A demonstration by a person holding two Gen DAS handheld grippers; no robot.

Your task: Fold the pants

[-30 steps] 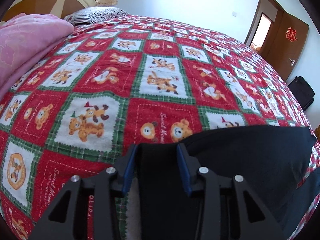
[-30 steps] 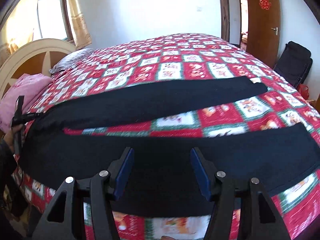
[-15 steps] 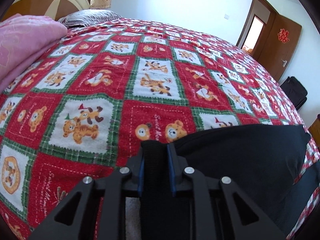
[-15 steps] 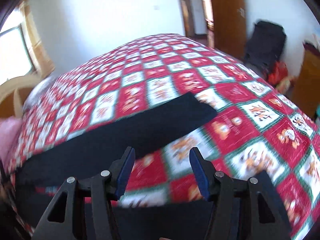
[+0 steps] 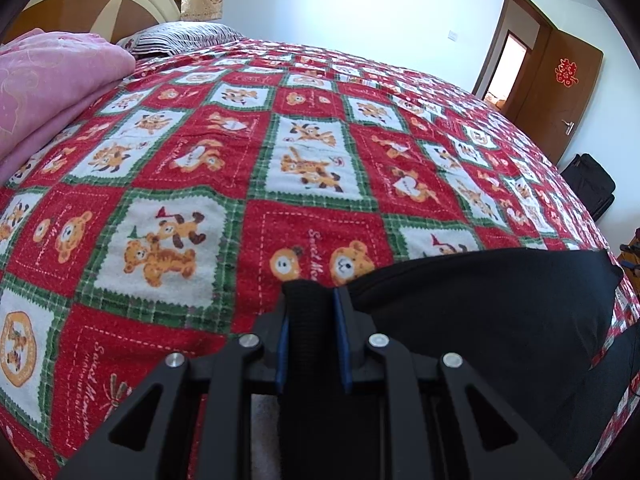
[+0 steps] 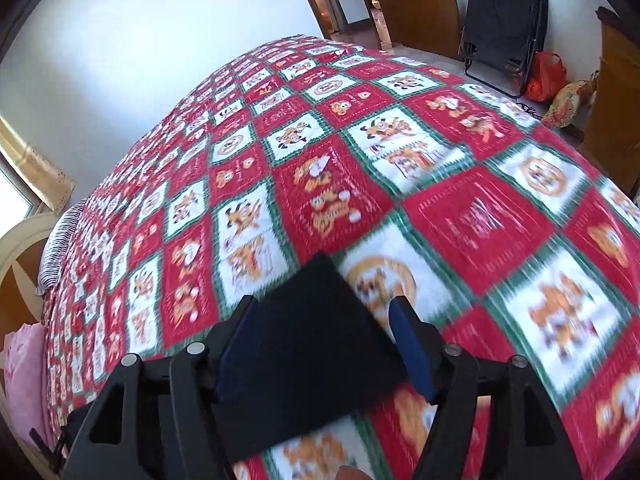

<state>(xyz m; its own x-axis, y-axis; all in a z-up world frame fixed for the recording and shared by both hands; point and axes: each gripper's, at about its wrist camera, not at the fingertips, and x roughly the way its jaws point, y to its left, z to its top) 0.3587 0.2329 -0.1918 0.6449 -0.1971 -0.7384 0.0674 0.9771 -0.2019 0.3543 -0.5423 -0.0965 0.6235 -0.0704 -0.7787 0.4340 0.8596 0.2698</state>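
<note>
The black pants (image 5: 480, 312) are spread on the bedspread (image 5: 312, 168); one end is clamped by the left gripper (image 5: 311, 300) as an anchor, while the right gripper (image 6: 320, 344) is being opened over a leg end, apparently for pickup.

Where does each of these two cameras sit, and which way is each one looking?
Left wrist view: on the left gripper, looking across the red teddy-bear patchwork bedspread toward the door; jaws clamp the black fabric pants.
Right wrist view: on the right gripper, looking down at a pant-leg end; jaws opening, unclamped; a fingertip shows at the bottom.
Shared: bedspread, pants, pink blanket.
</note>
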